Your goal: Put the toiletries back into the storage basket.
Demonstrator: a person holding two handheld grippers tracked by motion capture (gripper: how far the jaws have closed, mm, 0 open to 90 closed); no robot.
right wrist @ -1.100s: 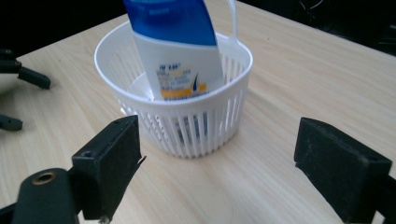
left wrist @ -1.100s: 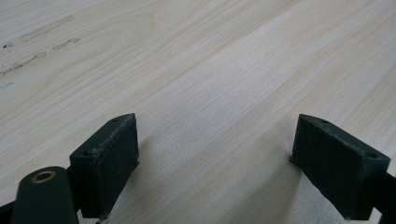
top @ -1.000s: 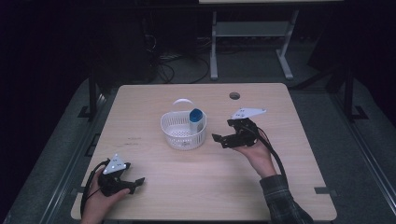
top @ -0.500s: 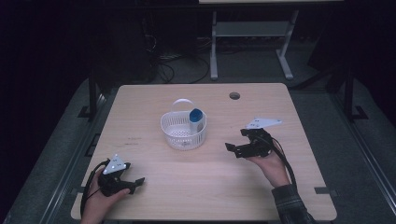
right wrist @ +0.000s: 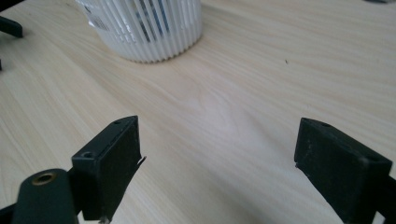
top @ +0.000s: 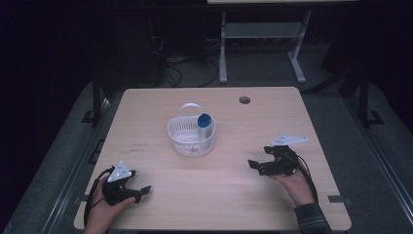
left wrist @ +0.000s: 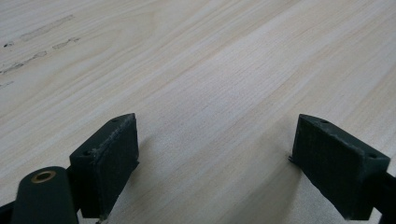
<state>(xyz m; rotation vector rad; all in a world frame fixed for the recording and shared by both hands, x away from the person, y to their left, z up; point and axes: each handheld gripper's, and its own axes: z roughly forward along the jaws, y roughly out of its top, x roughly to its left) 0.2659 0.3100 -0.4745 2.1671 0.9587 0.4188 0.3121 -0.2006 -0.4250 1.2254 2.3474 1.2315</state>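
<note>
blue-capped tube [top: 204, 125] upright in basket [top: 181, 142], mid-tabletop; placing looks done | both grippers empty, jaws apart: left gripper [top: 142, 189] near-left corner; right gripper [top: 254, 165] right edge

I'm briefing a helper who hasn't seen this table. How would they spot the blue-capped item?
Start at the pale wooden table and find the white slatted basket with a hoop handle near its middle. The tube stands inside, against the basket's right wall. Its blue cap is the only coloured thing there.
</note>
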